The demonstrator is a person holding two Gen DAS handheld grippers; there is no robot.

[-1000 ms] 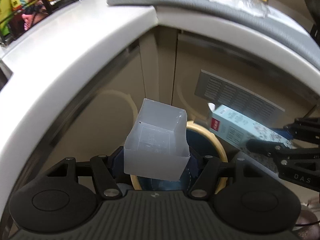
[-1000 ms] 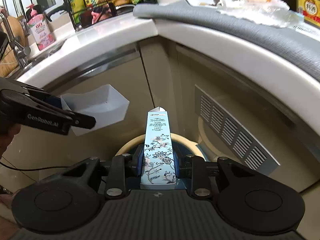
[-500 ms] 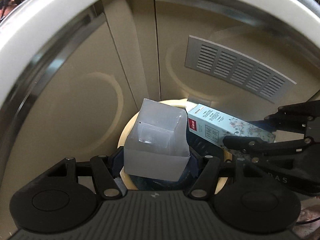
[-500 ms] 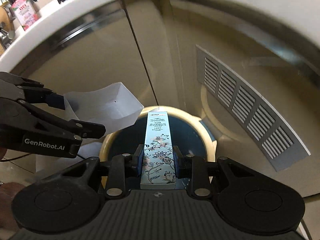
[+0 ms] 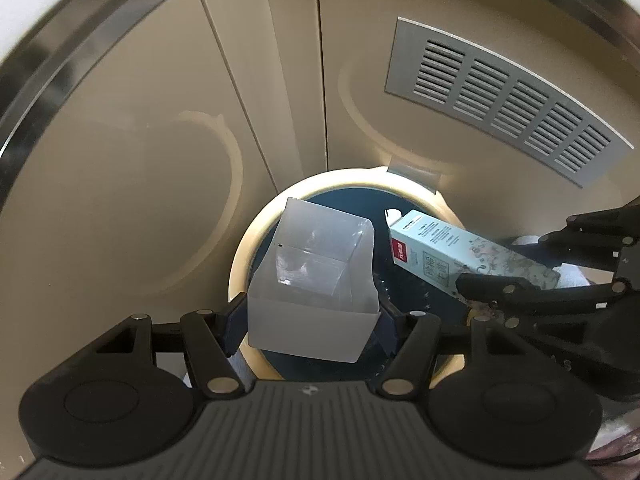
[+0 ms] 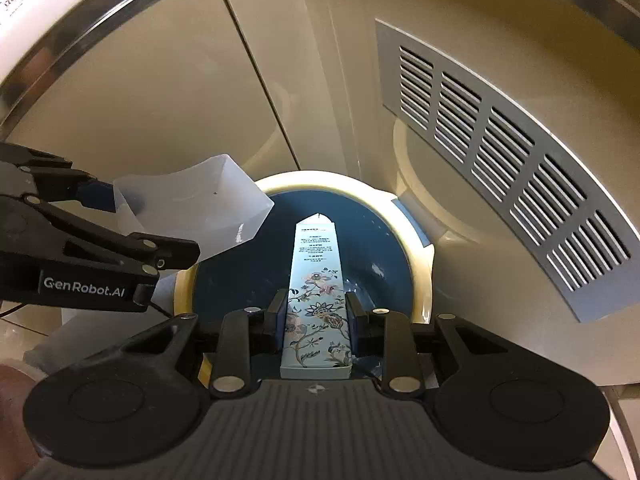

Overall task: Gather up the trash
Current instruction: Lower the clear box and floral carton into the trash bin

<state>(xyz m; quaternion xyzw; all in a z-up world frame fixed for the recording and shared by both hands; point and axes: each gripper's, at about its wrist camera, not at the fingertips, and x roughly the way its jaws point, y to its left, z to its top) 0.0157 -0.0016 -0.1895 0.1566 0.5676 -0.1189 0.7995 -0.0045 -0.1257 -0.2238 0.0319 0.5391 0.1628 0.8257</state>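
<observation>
My left gripper [image 5: 313,322] is shut on a translucent plastic box [image 5: 316,284], its open side facing away from me. The box hangs over a round bin with a cream rim [image 5: 240,264] and a dark blue liner. My right gripper [image 6: 316,320] is shut on a long pale blue carton [image 6: 316,280] printed with flowers, pointing down into the bin's mouth [image 6: 416,248]. In the right wrist view the left gripper [image 6: 150,222] and its box [image 6: 192,204] sit at the left, over the rim. In the left wrist view the carton [image 5: 448,256] comes in from the right.
The bin stands on the floor in a corner of beige cabinet doors. A grey vent grille [image 5: 508,104] is set in the right door [image 6: 500,152]. A white counter edge [image 6: 48,12] runs overhead. A hand [image 6: 12,384] shows at the lower left.
Both grippers have sunk towards the bin with their loads and tipped further down. The countertop and its clutter have left view, and the bin's mouth now fills the middle.
</observation>
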